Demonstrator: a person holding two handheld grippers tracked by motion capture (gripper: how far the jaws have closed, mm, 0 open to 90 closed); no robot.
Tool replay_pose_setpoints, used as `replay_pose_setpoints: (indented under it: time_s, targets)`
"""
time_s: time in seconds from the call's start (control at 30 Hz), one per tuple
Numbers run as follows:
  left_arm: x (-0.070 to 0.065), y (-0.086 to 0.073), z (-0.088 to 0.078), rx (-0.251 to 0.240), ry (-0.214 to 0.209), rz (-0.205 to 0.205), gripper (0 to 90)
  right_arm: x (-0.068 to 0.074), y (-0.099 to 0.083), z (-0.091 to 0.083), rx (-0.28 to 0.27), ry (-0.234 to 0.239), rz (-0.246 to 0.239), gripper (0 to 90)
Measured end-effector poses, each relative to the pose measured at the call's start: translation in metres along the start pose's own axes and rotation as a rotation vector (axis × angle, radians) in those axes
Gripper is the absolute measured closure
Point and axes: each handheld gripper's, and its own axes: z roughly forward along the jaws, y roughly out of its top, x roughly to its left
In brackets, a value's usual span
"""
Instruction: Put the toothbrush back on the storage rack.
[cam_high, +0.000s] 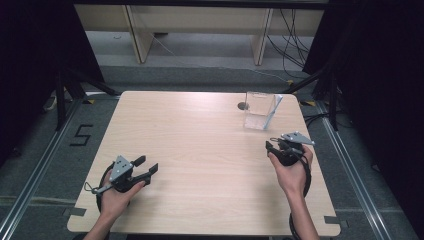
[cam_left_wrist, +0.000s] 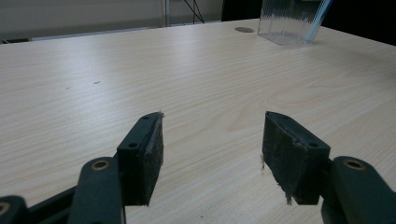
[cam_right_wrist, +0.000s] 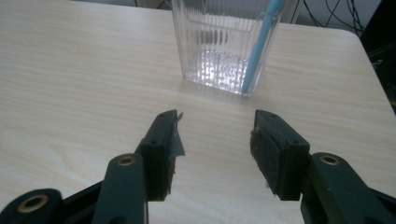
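Fingers of both the left gripper (cam_high: 146, 166) and right gripper (cam_right_wrist: 215, 154) gape empty near the clear container (cam_right_wrist: 224, 42).

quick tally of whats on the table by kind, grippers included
clear ribbed container: 1
light blue stick leaning inside it: 1
hand-held grippers: 2, the left gripper and the right gripper, both with jaws apart and nothing between them
total: 4
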Motion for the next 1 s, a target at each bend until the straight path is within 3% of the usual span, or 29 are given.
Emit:
replay_pose_setpoints:
  time_s: [0.03,0.1,0.13,0.17,0.2,0.37,0.47,0.53,0.57,0.67,0.7,0.8,0.83,0.87,0.9,0.93,1.0]
  targets:
    - [0.000,0.000,0.000,0.000,0.000,0.000,37.9,0.003,-0.003,-0.002,0.012,-0.001,0.020,51.2]
    - [0.000,0.000,0.000,0.000,0.000,0.000,37.9,0.003,-0.006,-0.003,0.008,0.003,0.015,51.1]
    - [0.000,0.000,0.000,0.000,0.000,0.000,37.9,0.003,-0.012,-0.006,0.004,0.014,-0.016,51.1]
    - [0.000,0.000,0.000,-0.001,0.001,0.000,37.8,0.006,-0.015,-0.008,0.016,0.013,-0.001,51.0]
    - [0.000,0.000,-0.001,0.006,0.005,0.001,37.9,0.006,-0.018,-0.010,0.014,0.009,-0.023,51.0]
    - [0.000,0.001,-0.001,0.009,0.009,0.002,37.9,0.014,-0.032,-0.017,0.002,0.018,-0.018,51.0]
    - [0.000,0.001,-0.001,0.009,0.011,0.003,37.9,0.016,-0.037,-0.021,-0.010,0.020,-0.042,51.0]
    - [0.000,0.001,-0.002,0.009,0.011,0.002,37.9,0.017,-0.040,-0.022,-0.015,0.030,-0.035,51.0]
    - [0.000,0.000,-0.002,0.007,0.011,0.001,37.9,0.020,-0.042,-0.023,-0.019,0.023,-0.006,51.0]
    - [0.001,0.000,-0.002,0.006,0.014,0.001,37.9,0.021,-0.051,-0.027,-0.029,0.043,-0.025,50.8]
    - [0.001,0.000,-0.001,0.006,0.015,0.000,38.0,0.022,-0.054,-0.028,-0.024,0.019,-0.032,50.8]
    - [0.000,-0.001,-0.001,0.009,0.017,-0.002,38.0,0.026,-0.060,-0.030,-0.034,0.038,0.007,50.8]
    - [-0.001,-0.001,0.000,0.007,0.013,-0.002,38.0,0.025,-0.062,-0.032,-0.020,0.035,-0.006,50.7]
    - [-0.001,-0.002,0.000,0.008,0.013,-0.001,38.0,0.024,-0.064,-0.031,-0.043,0.042,-0.022,50.7]
    - [-0.001,-0.002,0.000,0.008,0.012,0.001,38.0,0.026,-0.066,-0.032,-0.038,0.039,0.008,50.7]
    - [-0.001,-0.002,0.000,0.007,0.013,0.000,38.0,0.024,-0.067,-0.033,-0.036,0.035,-0.026,50.7]
    - [0.000,-0.002,-0.001,0.004,0.013,0.000,37.9,0.027,-0.069,-0.034,-0.035,0.038,-0.004,50.7]
